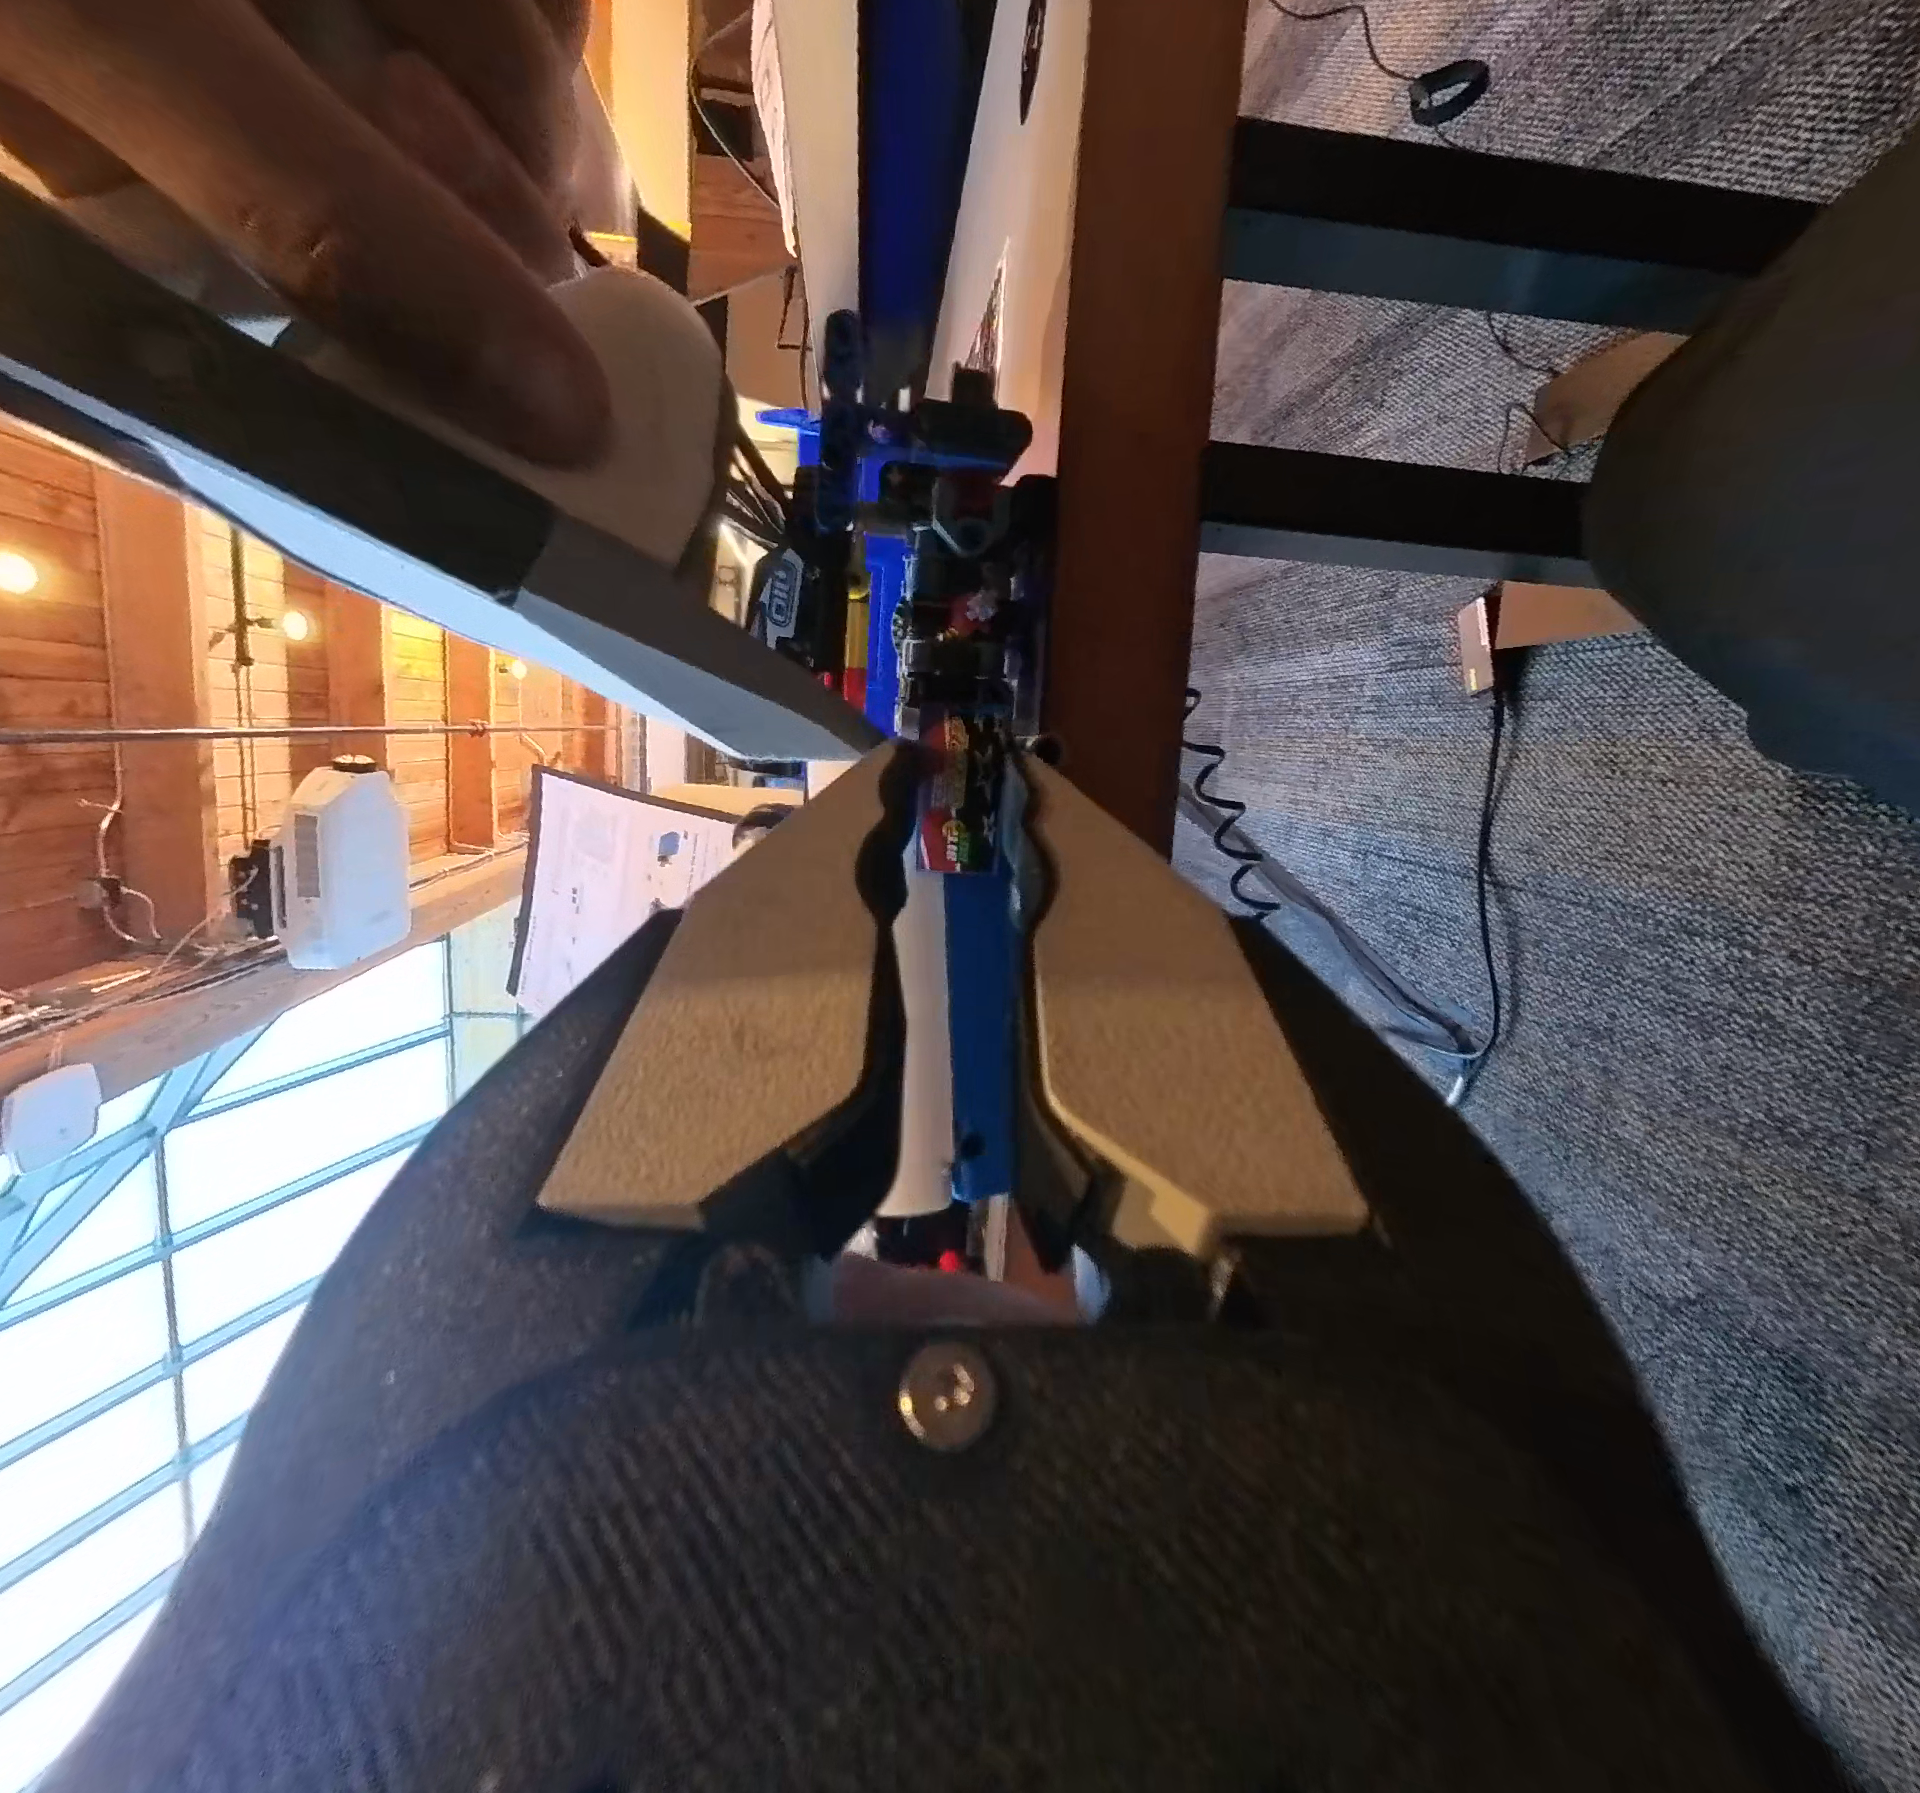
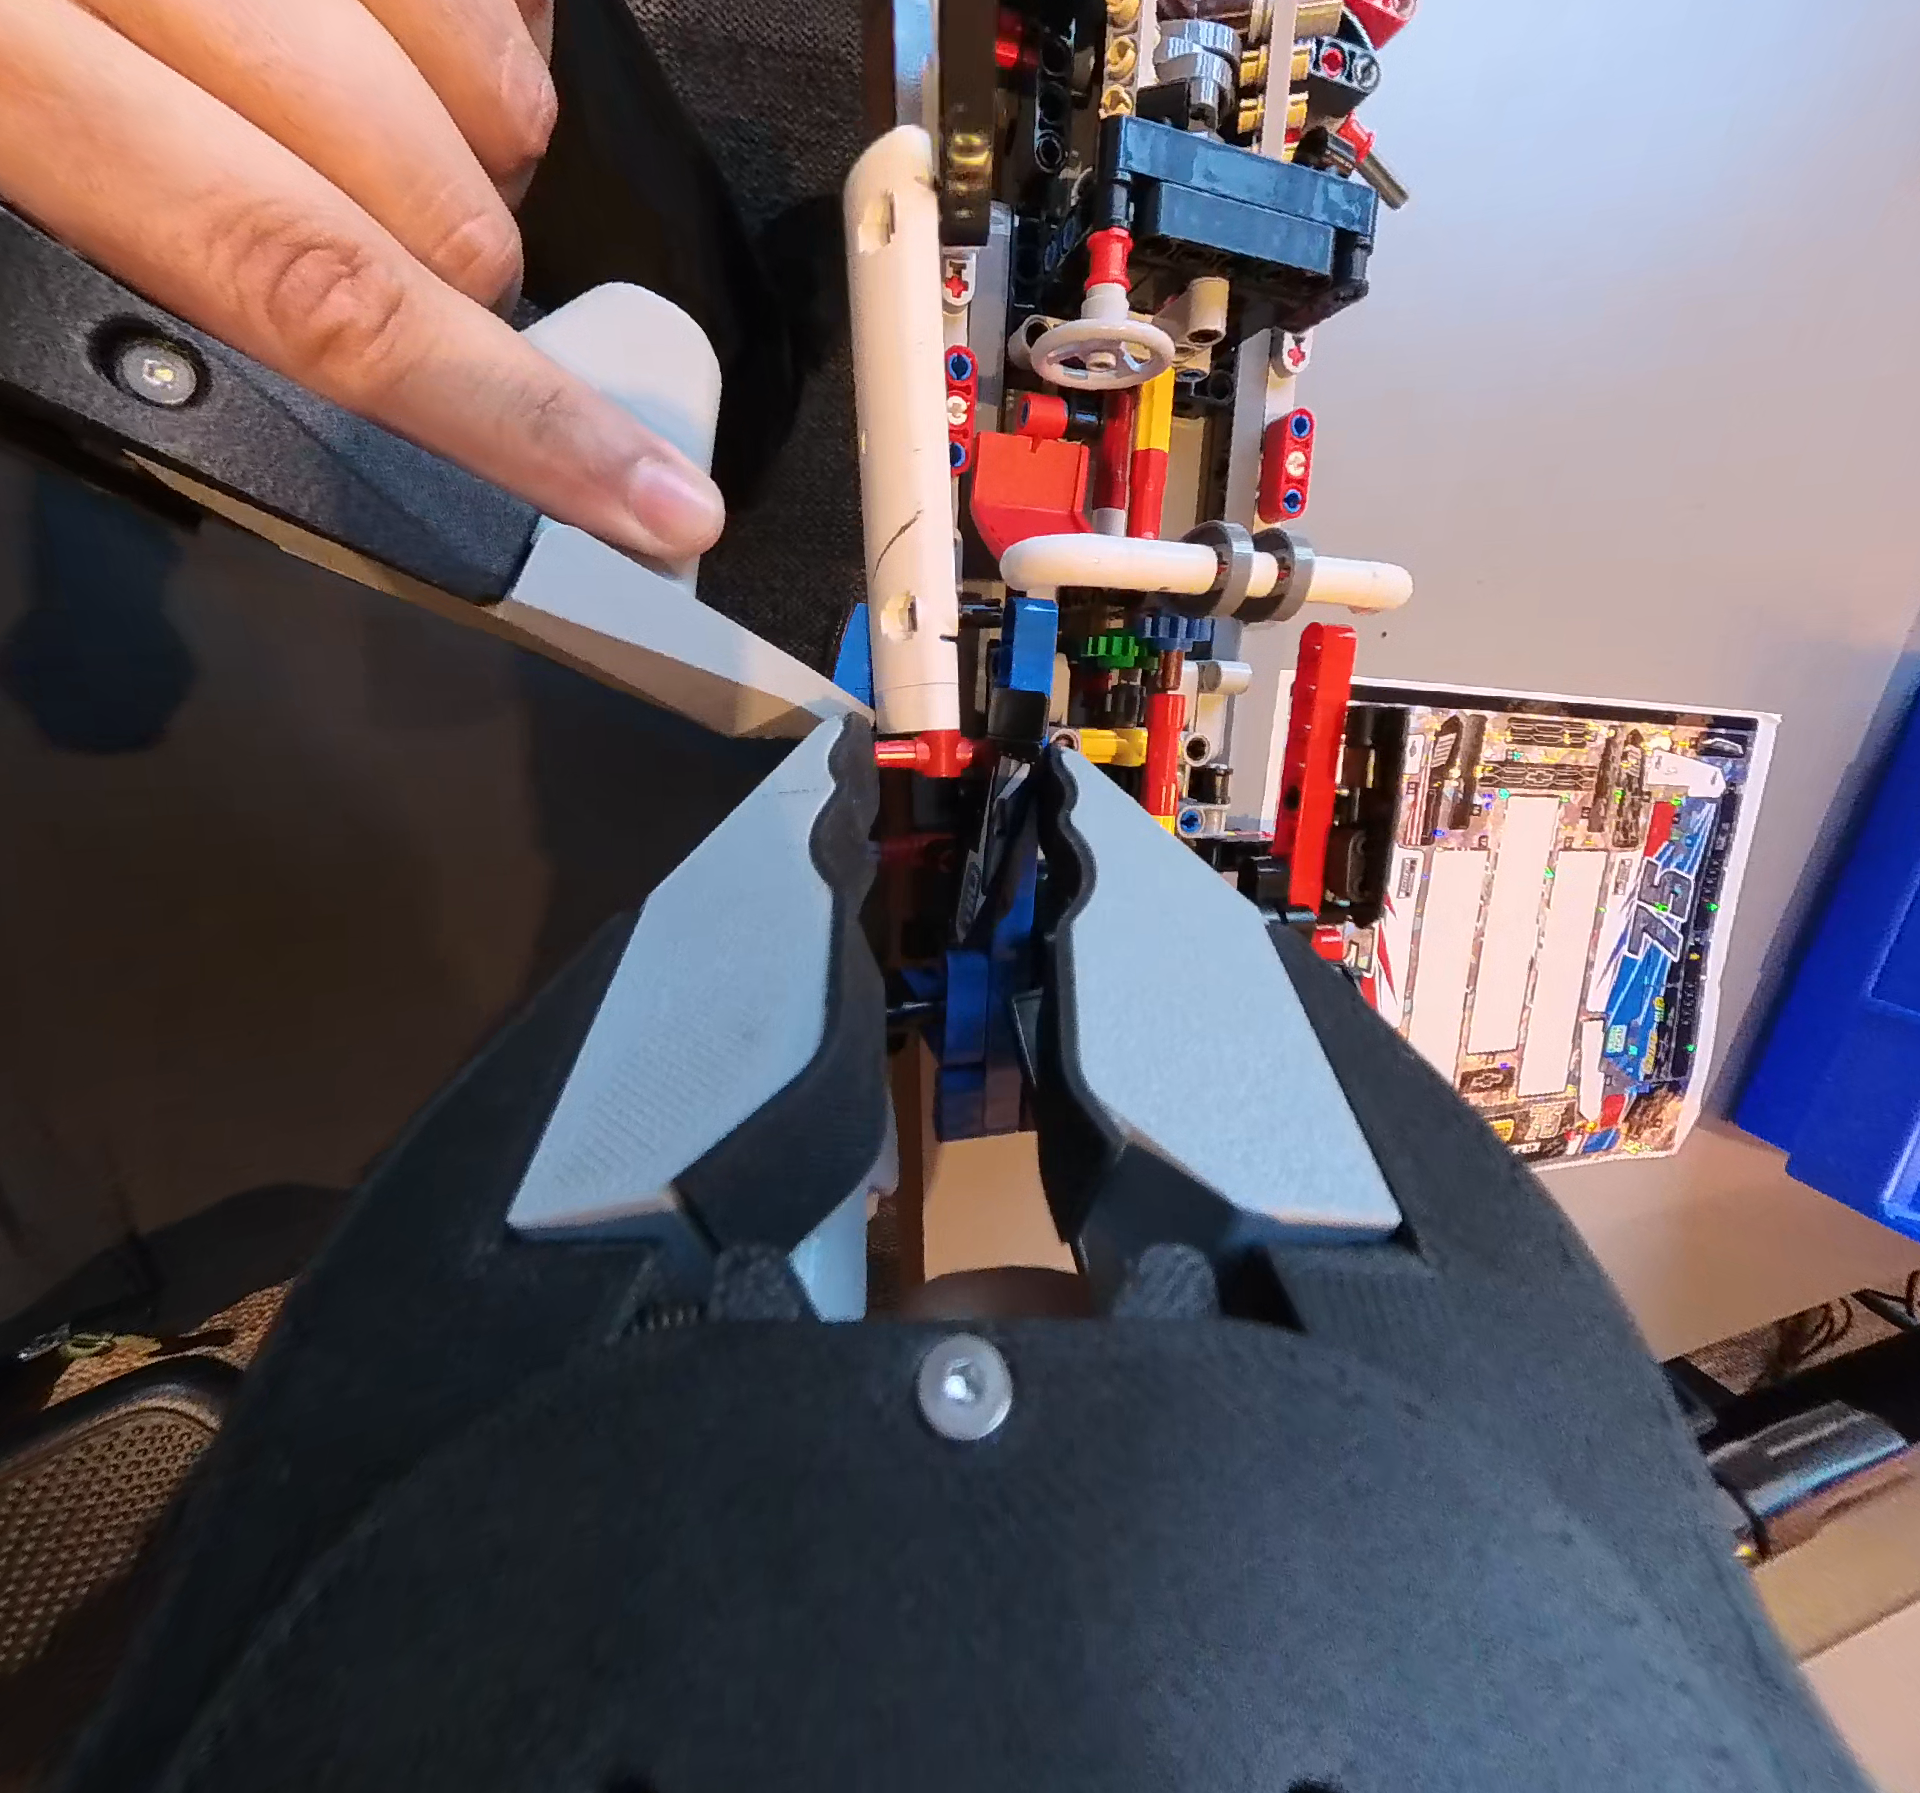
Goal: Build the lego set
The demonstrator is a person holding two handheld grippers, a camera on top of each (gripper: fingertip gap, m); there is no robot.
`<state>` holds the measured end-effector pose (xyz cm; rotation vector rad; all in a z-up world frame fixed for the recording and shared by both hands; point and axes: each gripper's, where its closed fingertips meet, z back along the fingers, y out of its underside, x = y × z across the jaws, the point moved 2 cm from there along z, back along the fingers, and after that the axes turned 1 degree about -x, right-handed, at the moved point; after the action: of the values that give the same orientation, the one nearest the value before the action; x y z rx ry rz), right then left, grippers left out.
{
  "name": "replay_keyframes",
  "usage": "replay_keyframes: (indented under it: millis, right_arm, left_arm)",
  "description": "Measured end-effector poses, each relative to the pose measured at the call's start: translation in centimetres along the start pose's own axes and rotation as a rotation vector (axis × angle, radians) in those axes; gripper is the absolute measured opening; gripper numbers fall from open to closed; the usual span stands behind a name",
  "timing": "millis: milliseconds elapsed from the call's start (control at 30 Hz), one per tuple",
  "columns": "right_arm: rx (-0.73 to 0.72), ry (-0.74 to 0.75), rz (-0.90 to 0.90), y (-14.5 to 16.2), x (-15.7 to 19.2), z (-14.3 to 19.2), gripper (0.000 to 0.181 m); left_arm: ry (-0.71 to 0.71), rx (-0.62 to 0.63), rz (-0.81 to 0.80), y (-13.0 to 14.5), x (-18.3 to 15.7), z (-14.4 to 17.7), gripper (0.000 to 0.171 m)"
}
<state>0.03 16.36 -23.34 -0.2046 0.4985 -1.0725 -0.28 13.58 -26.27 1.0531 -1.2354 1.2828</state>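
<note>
Left wrist view: camera behind the left tool [image 1: 961, 787], rolled sideways, looking close along its fingers at the lego model [image 1: 925, 538], carpet floor [image 1: 1558, 808] beyond. Right wrist view: camera behind the right tool [image 2: 961, 777], equally close, facing the lego model [image 2: 1132, 372]. Both views share the model.

Grey carpet [image 1: 1558, 912] fills the right side of the left wrist view, crossed by black cables [image 1: 1493, 870]. A brown table edge [image 1: 1143, 289] runs down the upper middle. At left, a wood-panelled wall [image 1: 83, 704] carries lit lamps [image 1: 16, 571], with a bright gridded window [image 1: 208, 1172] below. In the right wrist view, a pale wall [image 2: 1610, 289] fills the upper right.
</note>
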Motion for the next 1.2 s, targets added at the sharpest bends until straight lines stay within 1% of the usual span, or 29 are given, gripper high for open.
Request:
replay_keyframes:
  millis: [167,300,400,433,600,700,900,1067,1200]
  right_arm:
    - [-0.01,-0.004,-0.018,0.0,0.0,0.0,0.031]
    - [-0.012,-0.01,-0.031,-0.1,0.0,0.0,0.03]
    - [-0.014,-0.01,-0.035,-0.1,0.0,0.0,0.031]
    - [-0.016,-0.01,-0.036,-0.1,0.0,0.0,0.031]
    - [-0.021,-0.009,-0.043,-0.1,0.0,0.0,0.031]
    - [-0.021,-0.015,-0.05,-0.1,0.0,0.0,0.031]
    - [-0.018,-0.023,-0.052,-0.1,0.0,0.0,0.031]
    - [-0.014,-0.032,-0.049,-0.2,0.1,0.0,0.031]
    - [-0.018,-0.038,-0.055,-0.1,0.1,0.0,0.031]
  left_arm:
    - [-0.044,0.02,0.053,0.3,-0.6,0.4,0.014]
    - [-0.046,-0.024,0.065,0.0,-2.4,1.6,0.014]
    - [-0.089,-0.044,0.055,0.3,-2.6,2.6,0.016]
    - [-0.102,-0.041,0.056,0.5,-2.5,2.8,0.027]
    - [-0.183,0.011,0.066,2.5,-0.9,2.9,0.054]
    - [-0.18,0.035,0.055,3.1,-1.1,2.4,0.065]
    - [-0.201,0.047,0.034,3.1,-0.6,1.9,0.062]
    - [-0.166,0.075,0.044,3.9,-0.5,1.3,0.064]
    - [-0.157,0.067,0.045,3.1,-0.4,1.1,0.065]
